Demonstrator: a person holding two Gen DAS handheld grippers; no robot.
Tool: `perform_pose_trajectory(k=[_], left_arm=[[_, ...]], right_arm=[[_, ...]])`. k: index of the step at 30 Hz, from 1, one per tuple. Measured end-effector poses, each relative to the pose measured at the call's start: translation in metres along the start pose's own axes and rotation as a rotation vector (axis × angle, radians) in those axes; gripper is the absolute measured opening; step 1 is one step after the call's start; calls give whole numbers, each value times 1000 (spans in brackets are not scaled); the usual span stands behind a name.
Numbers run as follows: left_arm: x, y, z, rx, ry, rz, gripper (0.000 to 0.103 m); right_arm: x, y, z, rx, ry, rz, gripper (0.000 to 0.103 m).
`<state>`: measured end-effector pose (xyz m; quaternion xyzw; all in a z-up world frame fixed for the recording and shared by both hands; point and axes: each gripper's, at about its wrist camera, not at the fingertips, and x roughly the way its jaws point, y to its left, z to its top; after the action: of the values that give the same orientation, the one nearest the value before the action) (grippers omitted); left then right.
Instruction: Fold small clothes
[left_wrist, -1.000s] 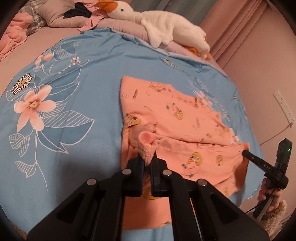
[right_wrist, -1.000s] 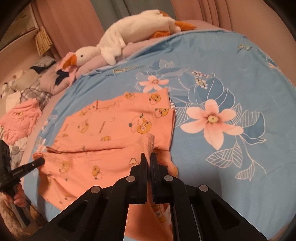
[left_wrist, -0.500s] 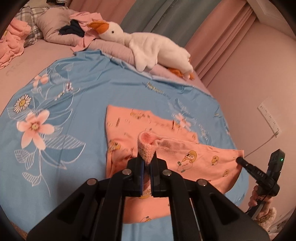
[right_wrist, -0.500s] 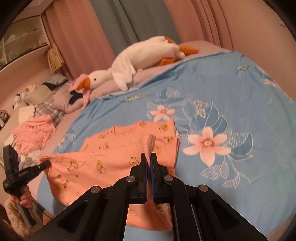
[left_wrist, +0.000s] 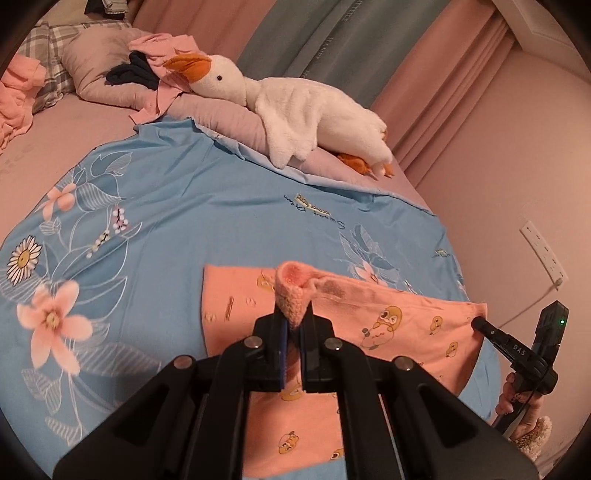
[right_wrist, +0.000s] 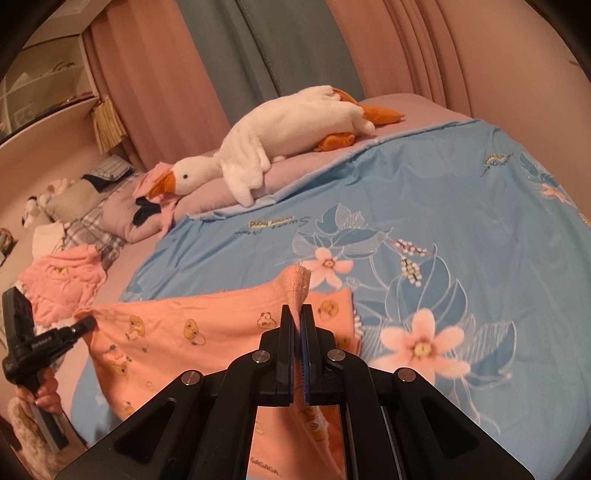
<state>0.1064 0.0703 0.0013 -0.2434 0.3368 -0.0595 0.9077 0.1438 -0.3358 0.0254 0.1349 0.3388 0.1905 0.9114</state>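
Two tools are pinching the same orange garment (left_wrist: 391, 325) at opposite ends of one hem: the left tool (left_wrist: 291, 332) is pressed together on a bunched cuff-like corner, and the right tool (right_wrist: 298, 325) is pressed together on the matching corner, with no gap showing beyond the cloth in either. The garment is resting near the front edge of the bed, on the blue floral sheet (left_wrist: 177, 206); its gripped hem is raised off the sheet and stretched between the tools, while a far portion is lying flat toward the middle of the bed and the rest is hanging down below the tools. A white plush goose (left_wrist: 303, 110) and pillows (left_wrist: 96, 62) are lying along the far edge of the bed, well apart from the work, and another pink garment (right_wrist: 62, 284) is sitting on the bed near its left side.

To fold well, the judgement is that both corners should be travelling level with each other, keeping the hem taut but not strained, so the cloth is draping without a diagonal crease. The lifted hem probably needs carrying toward the far edge of the flat portion and lowering corner onto corner before either tool is loosening. Uneven height between the two hands is likely to skew the fold.
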Motion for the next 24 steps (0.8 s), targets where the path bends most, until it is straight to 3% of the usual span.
perform_pose_trajectory(k=[10, 24], left_arm=[[64, 20, 34, -32, 56, 51, 4], [134, 43, 39, -48, 171, 132, 4]], right_arm=[[70, -12, 26, 9, 82, -35, 5], [136, -32, 23, 47, 204, -98, 5]])
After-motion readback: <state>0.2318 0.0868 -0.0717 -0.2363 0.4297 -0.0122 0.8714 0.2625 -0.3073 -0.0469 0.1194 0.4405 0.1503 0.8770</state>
